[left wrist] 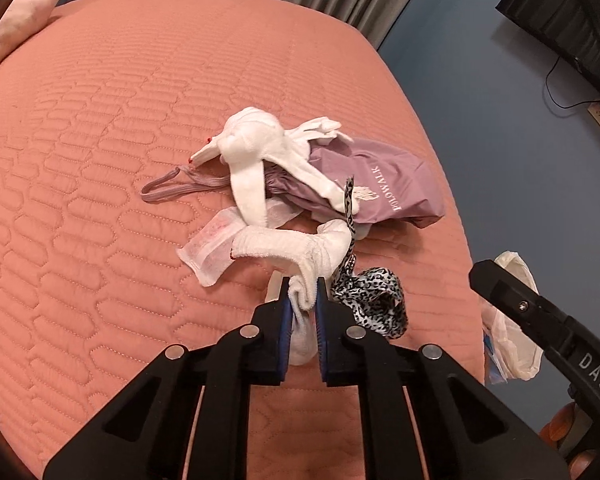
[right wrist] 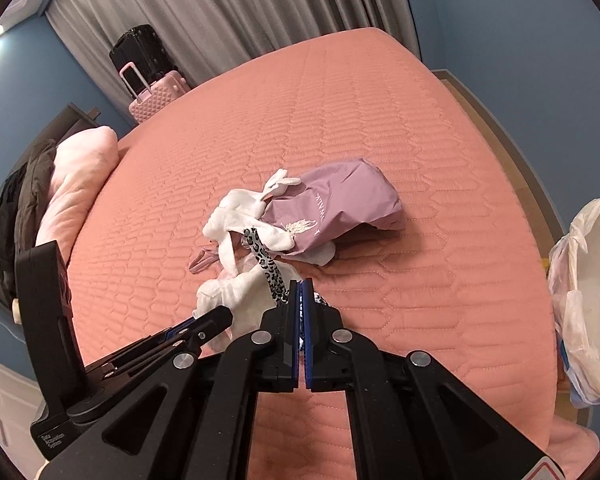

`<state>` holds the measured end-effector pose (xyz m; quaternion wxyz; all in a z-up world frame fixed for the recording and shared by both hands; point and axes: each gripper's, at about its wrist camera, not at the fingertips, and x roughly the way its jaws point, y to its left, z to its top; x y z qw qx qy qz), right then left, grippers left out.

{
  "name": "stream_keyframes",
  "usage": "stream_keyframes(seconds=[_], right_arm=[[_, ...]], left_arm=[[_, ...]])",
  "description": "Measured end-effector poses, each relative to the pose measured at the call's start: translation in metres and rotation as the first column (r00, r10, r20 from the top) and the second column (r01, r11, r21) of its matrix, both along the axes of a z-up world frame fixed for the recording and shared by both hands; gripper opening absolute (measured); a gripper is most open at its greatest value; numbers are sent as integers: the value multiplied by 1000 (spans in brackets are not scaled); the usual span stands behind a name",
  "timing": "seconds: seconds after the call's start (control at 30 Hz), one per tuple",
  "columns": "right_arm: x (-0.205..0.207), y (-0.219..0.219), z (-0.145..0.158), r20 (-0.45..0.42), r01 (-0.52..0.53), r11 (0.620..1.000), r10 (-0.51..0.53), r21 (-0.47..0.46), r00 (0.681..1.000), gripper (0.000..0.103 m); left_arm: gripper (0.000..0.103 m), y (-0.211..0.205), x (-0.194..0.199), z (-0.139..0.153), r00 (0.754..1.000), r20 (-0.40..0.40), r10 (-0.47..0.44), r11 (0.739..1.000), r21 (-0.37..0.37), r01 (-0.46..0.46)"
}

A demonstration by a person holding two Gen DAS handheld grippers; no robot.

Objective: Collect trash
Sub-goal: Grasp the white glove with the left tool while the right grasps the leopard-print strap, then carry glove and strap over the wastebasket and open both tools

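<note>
A heap of items lies on the pink quilted bed [left wrist: 100, 140]: a lilac bag [left wrist: 384, 192] with white lettering, white socks [left wrist: 252, 152], a clear wrapper [left wrist: 208, 244] and a leopard-print cloth [left wrist: 376, 300]. My left gripper [left wrist: 303, 292] is shut on a white sock [left wrist: 300, 252] at the near side of the heap. My right gripper [right wrist: 300, 286] is shut on the leopard-print cloth [right wrist: 268, 264], whose strap runs up toward the lilac bag [right wrist: 340, 204]. The left gripper's fingers [right wrist: 212, 318] show at the left of the right wrist view, on the white sock [right wrist: 240, 292].
A white plastic bag [right wrist: 588, 280] hangs open off the bed's right edge; it also shows in the left wrist view [left wrist: 516, 320]. A pink pillow [right wrist: 80, 184] lies at the bed's left. Pink and black suitcases [right wrist: 152, 80] stand by the grey curtains.
</note>
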<state>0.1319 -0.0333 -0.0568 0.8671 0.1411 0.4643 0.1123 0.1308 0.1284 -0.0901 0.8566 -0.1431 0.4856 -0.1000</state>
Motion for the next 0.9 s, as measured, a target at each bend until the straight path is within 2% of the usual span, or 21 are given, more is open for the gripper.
stream_keyframes(seconds=[0.07,0.17,0.2,0.37,0.43,0.6,0.73,0.77,0.83,0.9], right_arm=[[-2,-4,-2,-9,-1,1000,1,-2,1000,3],[-4,-4,-8,-30,-7,1000,6,-18,1000,17],[-4,-5,-12,-40,-7,1000,6,-21,999,26],[-5,-4,-36,-91,-9,1000,7,-18,996,29],[-1,-1,-45,-104,-13,1000,11,-17,995,41],[12,11,-64,-130,-26,999,22,-24,991,49],[21,19,-79,-163,-44,999,40,-22,986,46],[21,20,-82,-169,-50,999,46,-21,984,41],[21,21,-86,-182,-58,998,54,-16,982,17],[19,19,-85,-178,-54,998,51,-12,983,15]], left_arm=[[11,-2,-4,6,1000,11,-8,1000,7,8],[11,-4,-6,11,1000,17,-14,1000,18,14],[11,-4,-7,11,1000,15,-15,1000,19,15],[11,-17,-7,10,1000,14,-28,999,32,27],[11,-18,-6,8,1000,9,-28,999,28,28],[11,-14,-6,3,1000,-9,-23,999,24,23],[11,-11,-2,-2,1000,-20,-18,999,31,19],[11,-10,-2,-2,1000,-22,-17,999,31,17],[11,-8,-1,-3,1000,-24,-14,1000,28,15],[11,-9,0,-3,1000,-22,-14,999,29,15]])
